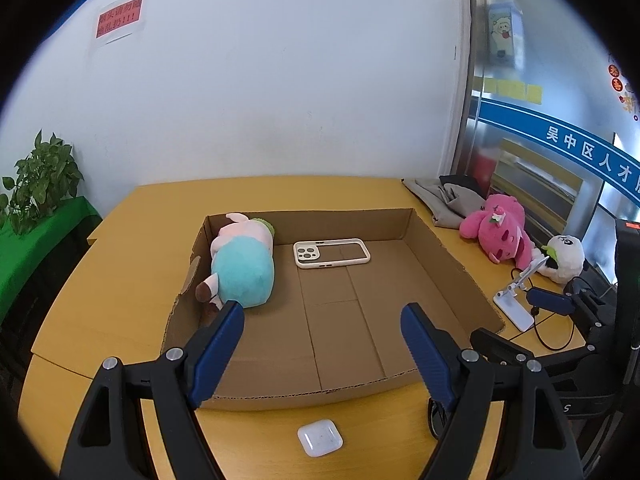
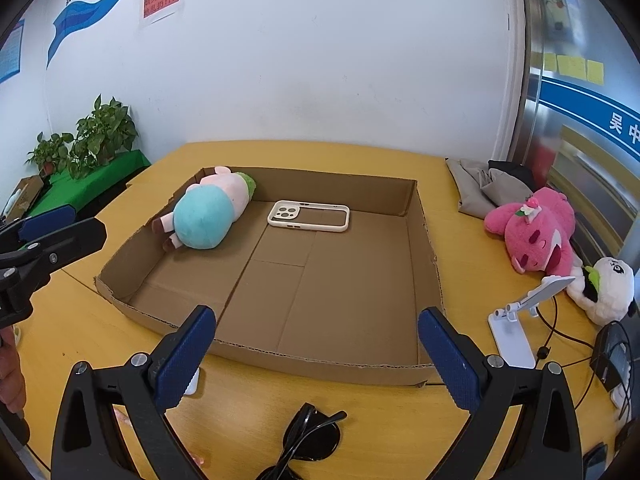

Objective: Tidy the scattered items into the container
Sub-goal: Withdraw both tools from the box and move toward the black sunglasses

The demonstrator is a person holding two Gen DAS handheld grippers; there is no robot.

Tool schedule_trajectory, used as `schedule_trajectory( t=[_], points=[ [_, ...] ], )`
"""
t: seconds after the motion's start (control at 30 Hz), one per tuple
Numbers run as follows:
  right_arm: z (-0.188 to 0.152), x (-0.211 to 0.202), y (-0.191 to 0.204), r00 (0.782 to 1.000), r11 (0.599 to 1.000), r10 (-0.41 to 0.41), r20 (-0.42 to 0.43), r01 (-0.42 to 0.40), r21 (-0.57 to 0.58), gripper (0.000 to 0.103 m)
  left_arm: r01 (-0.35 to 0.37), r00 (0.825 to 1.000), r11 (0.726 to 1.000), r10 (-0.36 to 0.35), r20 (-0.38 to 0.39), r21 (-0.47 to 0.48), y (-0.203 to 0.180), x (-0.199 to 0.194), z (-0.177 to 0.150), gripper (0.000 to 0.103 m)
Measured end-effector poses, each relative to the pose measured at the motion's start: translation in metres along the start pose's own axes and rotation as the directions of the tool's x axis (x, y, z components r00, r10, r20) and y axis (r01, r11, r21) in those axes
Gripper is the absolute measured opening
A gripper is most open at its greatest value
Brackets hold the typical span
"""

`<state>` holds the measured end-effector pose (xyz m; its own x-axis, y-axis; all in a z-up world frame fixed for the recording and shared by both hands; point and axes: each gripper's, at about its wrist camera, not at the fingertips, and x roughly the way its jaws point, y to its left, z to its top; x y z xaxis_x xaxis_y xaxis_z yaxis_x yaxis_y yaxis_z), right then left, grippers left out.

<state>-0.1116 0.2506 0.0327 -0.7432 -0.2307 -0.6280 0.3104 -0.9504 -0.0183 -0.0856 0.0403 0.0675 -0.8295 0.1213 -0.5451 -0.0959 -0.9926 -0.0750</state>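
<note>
A shallow cardboard box (image 1: 440, 252) (image 2: 424, 236) sits on the yellow table. Inside lie a teal and pink plush (image 1: 244, 264) (image 2: 208, 216) at the left and a cream phone case (image 1: 331, 253) (image 2: 308, 216) at the back. My left gripper (image 1: 322, 336) is open and empty over the box's near edge, above a white earbud case (image 1: 320, 437). My right gripper (image 2: 316, 340) is open and empty at the near edge, with black sunglasses (image 2: 308, 440) just below it. A pink plush (image 1: 496, 232) (image 2: 532, 232) and a white panda plush (image 1: 564, 258) (image 2: 604, 292) lie right of the box.
A white phone stand (image 1: 516, 300) (image 2: 516, 328) with a black cable stands right of the box. Grey folded cloth (image 1: 444, 200) (image 2: 484, 188) lies at the back right. A black charger (image 2: 612, 356) sits at the right edge. Potted plants (image 2: 100, 136) stand on a green shelf at left.
</note>
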Motion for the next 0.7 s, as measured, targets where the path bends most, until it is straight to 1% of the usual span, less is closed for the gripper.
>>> schedule_trajectory(
  t=[0.27,0.47,0.7],
  points=[
    [0.001,0.011,0.005,1.000,1.000,0.002,-0.006,-0.002,-0.015,0.103,0.001,1.000,0.999,-0.001,-0.015,-0.037,0.015,0.009,-0.004,0.081],
    [-0.007,0.023,0.005,1.000,1.000,-0.001,-0.030,0.000,-0.014,0.103,-0.002,0.999,0.999,0.000,-0.038,-0.038,0.017,0.021,-0.011,0.081],
    [-0.007,0.026,0.003,0.999,1.000,-0.004,-0.033,0.004,-0.005,0.103,0.000,0.999,0.999,-0.002,-0.047,-0.038,0.015,0.024,-0.015,0.081]
  ],
)
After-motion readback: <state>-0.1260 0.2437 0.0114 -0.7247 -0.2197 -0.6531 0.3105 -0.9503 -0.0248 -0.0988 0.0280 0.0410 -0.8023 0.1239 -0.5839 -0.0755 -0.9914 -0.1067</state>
